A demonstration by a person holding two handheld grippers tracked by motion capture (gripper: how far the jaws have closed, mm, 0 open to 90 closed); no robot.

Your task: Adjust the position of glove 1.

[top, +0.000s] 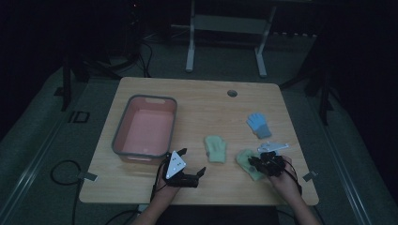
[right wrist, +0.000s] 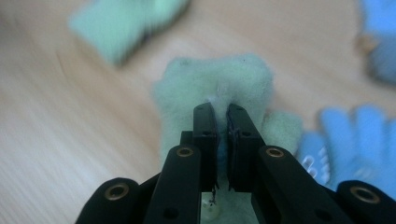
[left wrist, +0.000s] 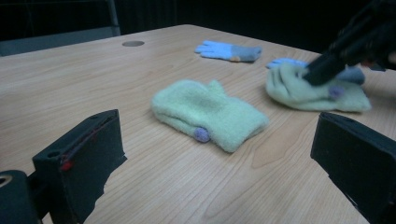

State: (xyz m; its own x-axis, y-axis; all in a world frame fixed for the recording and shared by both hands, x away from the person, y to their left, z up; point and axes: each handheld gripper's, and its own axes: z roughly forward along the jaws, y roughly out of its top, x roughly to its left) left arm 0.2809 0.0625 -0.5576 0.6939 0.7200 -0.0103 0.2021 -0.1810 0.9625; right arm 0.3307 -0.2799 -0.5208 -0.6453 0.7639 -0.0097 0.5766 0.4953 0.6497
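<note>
Right gripper point(top: 257, 164) pinches a soft, pale green fleece mitten point(top: 248, 163).
High view: mitten right of the pink plastic tub point(top: 145, 126). Left gripper point(left wrist: 219, 154) view: its jaws gape, empty. Right gripper view: jaws nipped on a fold; it looks light, floppy, best taken by the cuff.

A: Take the middle mitten point(top: 215, 148) as marker. What lies left of it?
B: The tub point(top: 145, 126). Right of it lies the second mitten point(top: 247, 161); farther right and behind, a glove point(top: 258, 124).

High view looks down; both gripper views share green mitten point(left wrist: 314, 91).
</note>
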